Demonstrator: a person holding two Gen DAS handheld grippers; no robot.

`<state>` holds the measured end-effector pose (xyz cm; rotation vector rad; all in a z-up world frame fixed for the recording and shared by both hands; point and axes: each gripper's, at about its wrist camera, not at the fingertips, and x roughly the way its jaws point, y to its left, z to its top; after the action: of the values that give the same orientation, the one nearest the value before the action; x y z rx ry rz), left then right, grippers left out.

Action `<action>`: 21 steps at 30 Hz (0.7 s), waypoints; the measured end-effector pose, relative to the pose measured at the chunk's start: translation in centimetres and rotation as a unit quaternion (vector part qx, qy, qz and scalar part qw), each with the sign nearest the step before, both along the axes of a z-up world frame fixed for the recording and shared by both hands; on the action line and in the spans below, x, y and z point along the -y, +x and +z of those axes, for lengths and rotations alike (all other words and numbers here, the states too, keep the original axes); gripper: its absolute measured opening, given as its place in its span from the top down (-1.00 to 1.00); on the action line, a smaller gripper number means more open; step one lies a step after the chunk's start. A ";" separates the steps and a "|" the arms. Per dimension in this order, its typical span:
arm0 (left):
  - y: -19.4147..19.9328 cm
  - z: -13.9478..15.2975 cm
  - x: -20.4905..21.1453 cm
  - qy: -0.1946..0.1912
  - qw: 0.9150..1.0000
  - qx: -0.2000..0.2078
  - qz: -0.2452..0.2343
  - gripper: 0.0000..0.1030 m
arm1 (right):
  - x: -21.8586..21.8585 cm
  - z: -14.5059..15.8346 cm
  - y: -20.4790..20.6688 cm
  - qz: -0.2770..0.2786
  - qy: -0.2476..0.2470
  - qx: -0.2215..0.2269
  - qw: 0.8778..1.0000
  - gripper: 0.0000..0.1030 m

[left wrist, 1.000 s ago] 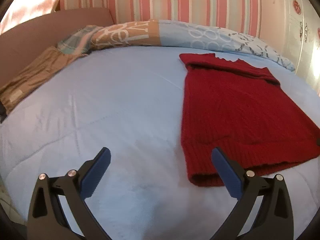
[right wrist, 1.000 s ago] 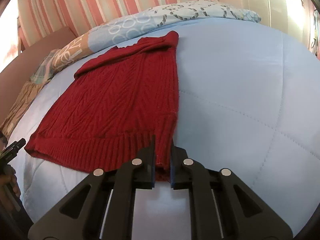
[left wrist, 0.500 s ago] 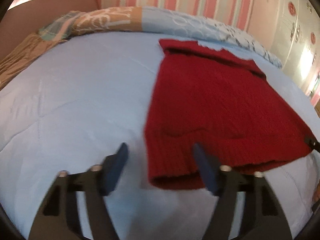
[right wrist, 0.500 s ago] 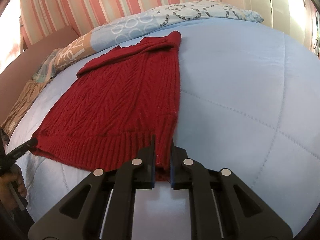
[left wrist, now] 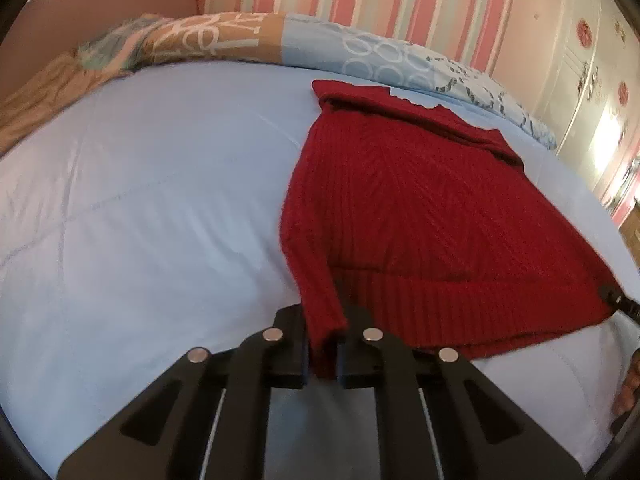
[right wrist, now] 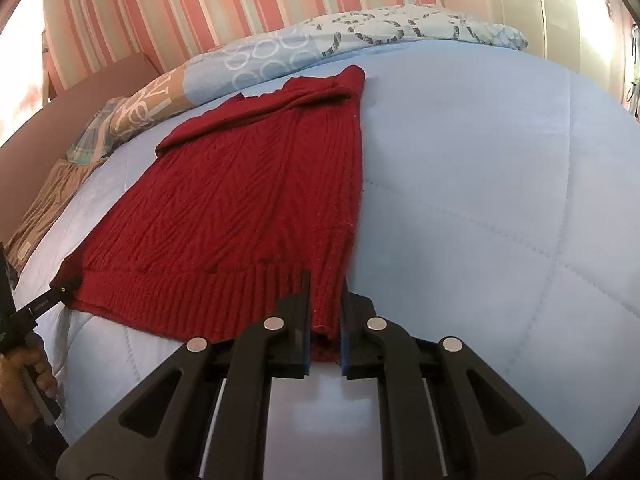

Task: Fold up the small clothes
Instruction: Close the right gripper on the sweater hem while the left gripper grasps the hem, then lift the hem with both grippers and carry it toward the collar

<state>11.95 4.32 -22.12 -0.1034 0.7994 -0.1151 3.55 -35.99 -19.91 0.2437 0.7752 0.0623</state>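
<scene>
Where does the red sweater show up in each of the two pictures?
Left wrist view: red sweater fills centre-right, its near-left hem corner pinched in the left tongs.
Right wrist view: red sweater lies centre-left, its other hem corner in the right tongs.
Shared landmark: patterned pillow behind it.

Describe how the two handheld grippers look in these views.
Both the left gripper and right gripper are matte black plastic, with angular linkage arms showing triangular cutouts and round silver pins at the joints. The right one's fingers show blue pads. No cables, sleeves or markings visible.

Sweater [left wrist: 420, 216] corners hidden between gripper pads, lower centre both views; hand [right wrist: 24, 372] cut off, lower left edge, right view.
</scene>
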 end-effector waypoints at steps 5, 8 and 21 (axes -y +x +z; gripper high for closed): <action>-0.5 0.6 -0.1 0.003 1.000 0.004 0.001 0.85 | -0.3 0.2 -0.5 -0.004 -0.009 -0.001 1.000 0.82; -1.0 1.3 -0.1 0.008 1.000 0.007 0.000 0.85 | -0.5 0.8 -1.2 -0.001 -0.008 0.004 1.000 0.83; -5.9 4.2 -0.5 0.048 0.999 -0.001 -0.005 0.86 | -1.6 3.9 -6.4 0.009 -0.025 0.016 1.000 0.83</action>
<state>6.04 4.84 -17.89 -0.0098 0.8068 -0.0861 -2.81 -34.42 -16.01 0.1877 0.7466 0.0632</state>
